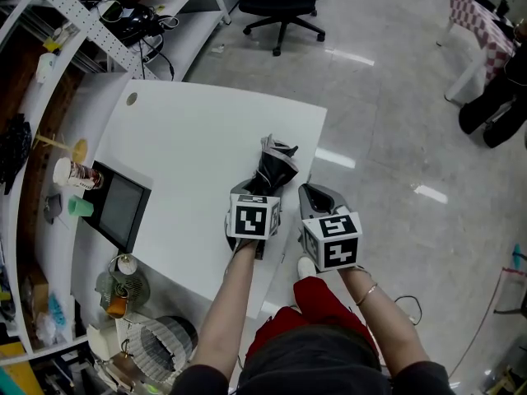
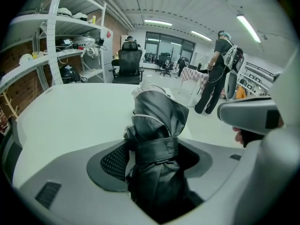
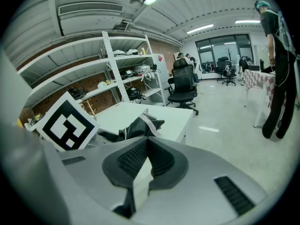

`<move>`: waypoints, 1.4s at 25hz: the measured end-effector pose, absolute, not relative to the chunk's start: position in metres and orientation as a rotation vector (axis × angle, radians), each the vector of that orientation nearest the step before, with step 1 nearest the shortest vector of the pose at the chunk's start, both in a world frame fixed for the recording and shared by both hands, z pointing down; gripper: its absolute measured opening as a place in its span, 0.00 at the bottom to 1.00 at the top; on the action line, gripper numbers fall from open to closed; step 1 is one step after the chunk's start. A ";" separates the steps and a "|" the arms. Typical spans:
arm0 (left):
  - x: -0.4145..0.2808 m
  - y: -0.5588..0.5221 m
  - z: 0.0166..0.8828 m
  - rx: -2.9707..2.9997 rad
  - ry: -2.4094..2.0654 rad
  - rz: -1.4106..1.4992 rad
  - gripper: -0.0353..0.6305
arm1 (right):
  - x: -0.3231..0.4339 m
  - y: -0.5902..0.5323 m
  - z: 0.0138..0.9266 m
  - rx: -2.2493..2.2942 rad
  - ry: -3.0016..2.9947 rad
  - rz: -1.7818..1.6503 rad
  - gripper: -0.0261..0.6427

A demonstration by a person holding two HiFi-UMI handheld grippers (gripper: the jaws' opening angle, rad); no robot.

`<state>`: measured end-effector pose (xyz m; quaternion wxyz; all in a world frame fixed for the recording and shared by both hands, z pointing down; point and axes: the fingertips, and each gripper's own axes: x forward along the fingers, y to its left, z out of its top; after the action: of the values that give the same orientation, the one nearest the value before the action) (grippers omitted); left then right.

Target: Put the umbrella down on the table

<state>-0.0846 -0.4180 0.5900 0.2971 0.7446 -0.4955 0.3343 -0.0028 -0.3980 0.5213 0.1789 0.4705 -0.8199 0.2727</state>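
A folded black umbrella [image 1: 272, 166] lies on the white table [image 1: 189, 134] near its right edge, its strap wrapped round it. My left gripper [image 1: 252, 194] stands over its near end. In the left gripper view the umbrella [image 2: 157, 118] sits between the jaws of the left gripper [image 2: 154, 159], and the meshed left pad [image 2: 114, 161] shows bare beside it, so the jaws stand open around it. My right gripper [image 1: 318, 196] hangs just off the table's right edge, shut with nothing in it [image 3: 146, 144]. The right gripper view shows the umbrella [image 3: 134, 127] to its left.
A dark screen [image 1: 123, 208] and cups [image 1: 74, 174] stand at the table's left side, with a shelf rack [image 1: 82, 15] behind. A black office chair [image 1: 284, 0] is on the floor beyond. A person [image 2: 219, 69] stands to the right.
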 end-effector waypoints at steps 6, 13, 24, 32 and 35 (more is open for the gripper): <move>-0.083 -0.413 0.575 1.994 -1.346 0.814 0.48 | 0.003 -0.395 0.512 1.357 -2.322 0.752 0.07; -0.088 -0.405 0.546 2.033 -1.391 0.717 0.48 | 0.004 -0.386 0.502 1.380 -2.334 0.739 0.07; -0.107 -0.388 0.496 2.085 -1.469 0.531 0.38 | -0.012 -0.366 0.474 1.385 -2.385 0.684 0.07; -0.114 -0.368 0.459 2.131 -1.494 0.402 0.29 | -0.019 -0.350 0.456 1.391 -2.422 0.649 0.07; -0.118 -0.359 0.448 2.143 -1.511 0.374 0.24 | -0.022 -0.344 0.448 1.392 -2.437 0.636 0.07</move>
<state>-0.1176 -0.3593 0.4484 0.2438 0.7847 -0.5531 0.1371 -0.0221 -0.3439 0.4481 0.1315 0.4796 -0.8395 0.2191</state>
